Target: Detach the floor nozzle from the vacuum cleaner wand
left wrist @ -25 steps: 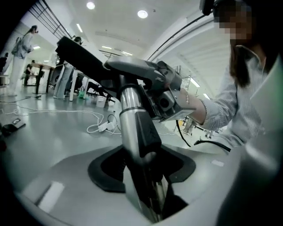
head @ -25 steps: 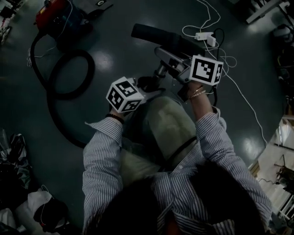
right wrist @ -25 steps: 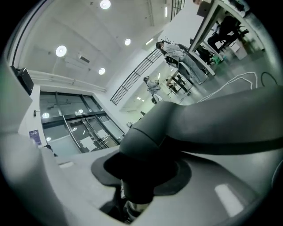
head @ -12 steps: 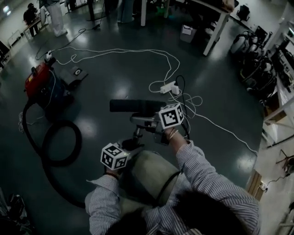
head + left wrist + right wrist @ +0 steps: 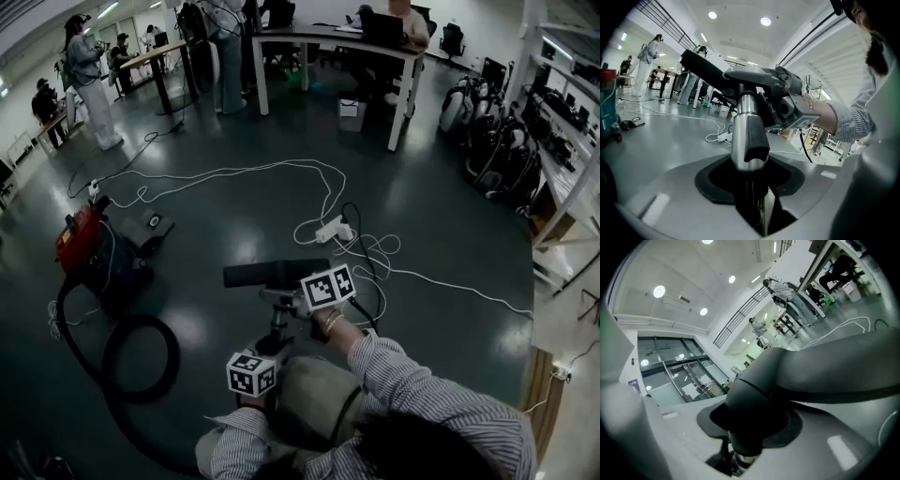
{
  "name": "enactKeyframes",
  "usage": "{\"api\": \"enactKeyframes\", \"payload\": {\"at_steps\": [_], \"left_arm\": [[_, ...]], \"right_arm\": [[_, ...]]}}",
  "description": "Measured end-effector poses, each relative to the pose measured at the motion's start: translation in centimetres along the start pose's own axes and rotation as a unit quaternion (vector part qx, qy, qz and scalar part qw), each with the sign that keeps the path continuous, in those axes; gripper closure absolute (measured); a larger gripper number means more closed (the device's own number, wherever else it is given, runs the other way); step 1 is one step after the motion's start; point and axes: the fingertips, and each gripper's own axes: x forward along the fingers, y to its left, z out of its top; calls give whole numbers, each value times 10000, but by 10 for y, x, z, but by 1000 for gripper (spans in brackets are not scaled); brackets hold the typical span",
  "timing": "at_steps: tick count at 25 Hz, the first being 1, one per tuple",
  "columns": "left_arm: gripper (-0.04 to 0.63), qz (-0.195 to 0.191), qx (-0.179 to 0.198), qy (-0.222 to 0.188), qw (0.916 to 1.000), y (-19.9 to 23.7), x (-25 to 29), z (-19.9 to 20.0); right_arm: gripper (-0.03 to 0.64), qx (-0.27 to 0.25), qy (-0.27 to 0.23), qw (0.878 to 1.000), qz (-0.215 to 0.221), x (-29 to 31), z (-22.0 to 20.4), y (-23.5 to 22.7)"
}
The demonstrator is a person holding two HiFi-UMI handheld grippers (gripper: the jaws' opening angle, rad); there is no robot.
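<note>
A big workshop hall is spreading out behind, its dark glossy floor (image 5: 441,216) carrying loose white cables (image 5: 234,173), a white power strip (image 5: 330,228) and a red canister vacuum cleaner (image 5: 80,246) with a black looping hose (image 5: 141,361). Long surfaces (image 5: 347,42) and standing people are filling the far end.

The person is holding the work up off the floor, just in front of the lap. The black bar-shaped floor nozzle (image 5: 275,274) is sitting uppermost. Its grey plastic neck (image 5: 754,77) is running down into the shiny metal wand tube (image 5: 739,110), which is wearing a black plastic latch collar (image 5: 754,136).

The left gripper (image 5: 751,199) is taking the wand tube below that collar; its fingers have just been closing and are lying narrow against the tube. The right gripper (image 5: 740,446) is clamping its fingers, roughly half closed, round the grey neck just under the nozzle.

Both parts are looking rigid and fairly light. The polished tube is probably going to be slippery, so the hold there is wanting to be firm and close to the joint, while the plastic neck is offering more bite. The joint is likely depending on friction or on the catch. A straight pull with a slight twist is therefore seeming wiser than bending, which could be straining the plastic.

No brand, label or writing is showing legibly. Only square black-and-white markers (image 5: 328,286) are appearing on the gripper cubes.
</note>
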Motion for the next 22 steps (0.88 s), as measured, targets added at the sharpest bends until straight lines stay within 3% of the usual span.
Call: {"api": "enactKeyframes", "payload": {"at_steps": [3,7,12,22], "left_arm": [[437,68,-9,-1,10000,4,2,-5],[436,47,153,-10,9999,2,-3,-2],[436,39,49,-23,10000,5,-5,-7],[423,-248,203,-302,9990,-1,-6,1]], "right_arm": [[469,153,-117,9992,-351,1,-4,-12],[466,-42,68,10000,49,0,-3,4],[466,-4,-33,9998,185,5,-7,2],[468,-550,322,9874,1447,-7,-9,25]]}}
